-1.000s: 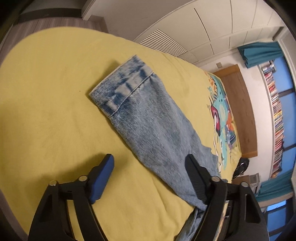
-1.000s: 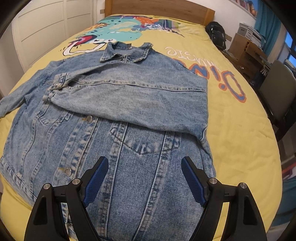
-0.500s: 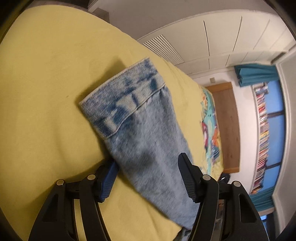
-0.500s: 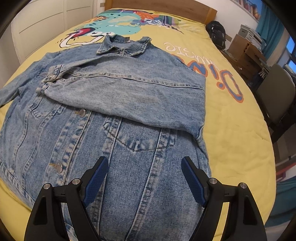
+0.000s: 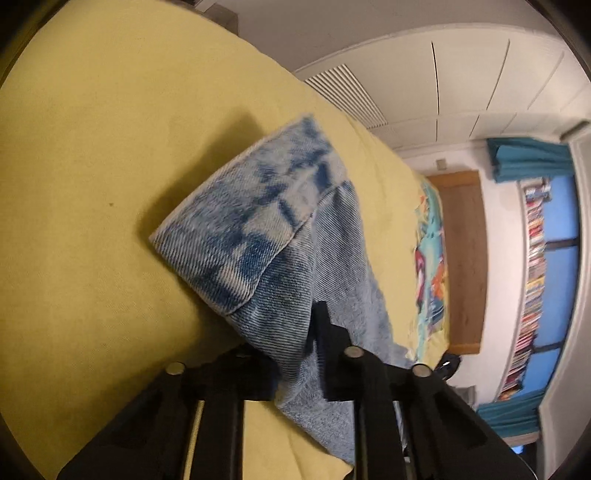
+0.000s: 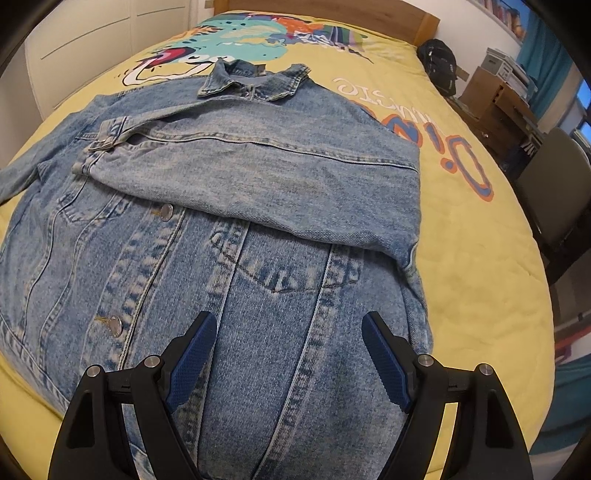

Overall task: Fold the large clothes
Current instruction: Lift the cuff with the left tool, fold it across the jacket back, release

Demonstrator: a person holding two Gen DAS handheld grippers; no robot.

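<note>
Your denim jacket point(image 6: 229, 229) lies spread front-up on the bed point(image 6: 480, 236), on a yellow cover with a cartoon print near the wooden headboard point(image 6: 369, 11). No containers hold any of it; the bed carries everything. Collar point(image 6: 255, 79) points toward the headboard. One sleeve is already folded across the chest, its cuff point(image 6: 107, 134) ending near the jacket's left edge in the right wrist view. Two metal buttons show on the placket below that sleeve.

Left side first: your left tool point(image 5: 295, 354) has just been closing and now pinches the other sleeve point(image 5: 332, 288) a little behind its cuff point(image 5: 251, 229). Denim sits between the jaws, pressed from both sides; the blue pads are hidden by the cloth. The cuff end sticks out past the tool and looks lifted off the yellow cover, with a dark shadow under it. The rest of that sleeve trails back toward the jacket body.

Right side: your right tool point(image 6: 286, 354) is wide apart, both blue pads point(image 6: 192, 354) visible, holding nothing. It hangs over the lower front of the jacket, near the hem, below the chest pocket seam. Whether the fingertips touch the denim, cannot tell.

A dark bag point(image 6: 439, 66) and a chair point(image 6: 554, 199) stand beside the bed at right.
</note>
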